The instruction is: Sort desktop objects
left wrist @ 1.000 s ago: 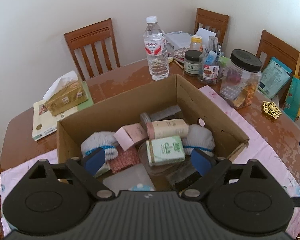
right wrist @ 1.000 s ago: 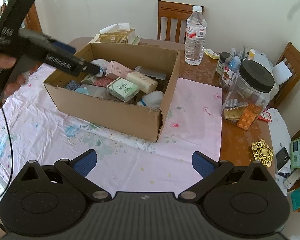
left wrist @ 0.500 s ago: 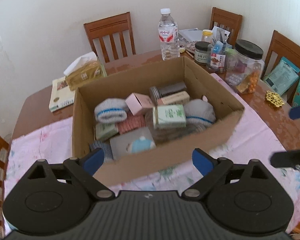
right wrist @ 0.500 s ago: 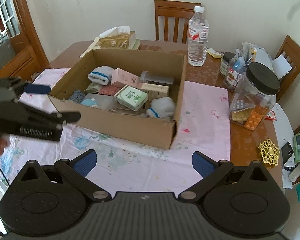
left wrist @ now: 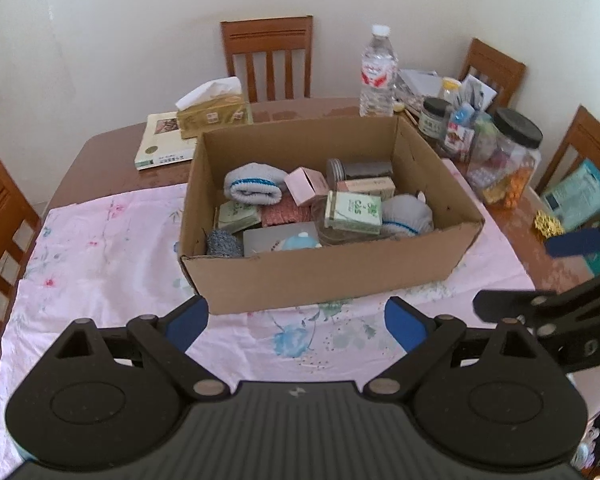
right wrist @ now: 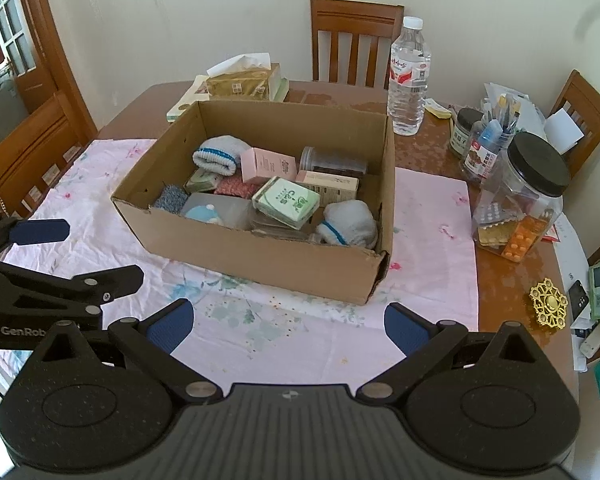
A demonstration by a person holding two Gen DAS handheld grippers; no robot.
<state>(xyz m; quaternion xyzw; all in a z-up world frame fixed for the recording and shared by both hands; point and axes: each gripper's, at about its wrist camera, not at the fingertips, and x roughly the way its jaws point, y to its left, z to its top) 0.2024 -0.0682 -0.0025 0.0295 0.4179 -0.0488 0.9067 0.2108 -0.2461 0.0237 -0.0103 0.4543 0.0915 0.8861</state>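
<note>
Both tongs spread — clear of box (left wrist: 324, 276).

Full cardboard box (right wrist: 260, 248) on pink cloth (right wrist: 432, 216), right gripper (right wrist: 288, 324) agape before it.

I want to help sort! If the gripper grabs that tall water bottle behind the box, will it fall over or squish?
The water bottle stands tall and narrow, so a push near its cap would probably tip it. It looks nearly full, so likely heavy. Its thin clear plastic may dent slightly.

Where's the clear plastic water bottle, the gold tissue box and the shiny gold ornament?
Clear plastic water bottle (right wrist: 408, 80), right wrist view, red label.
Gold tissue box (left wrist: 214, 118), left wrist view, front face.
Shiny gold ornament (right wrist: 549, 307), right wrist view, centre.
</note>
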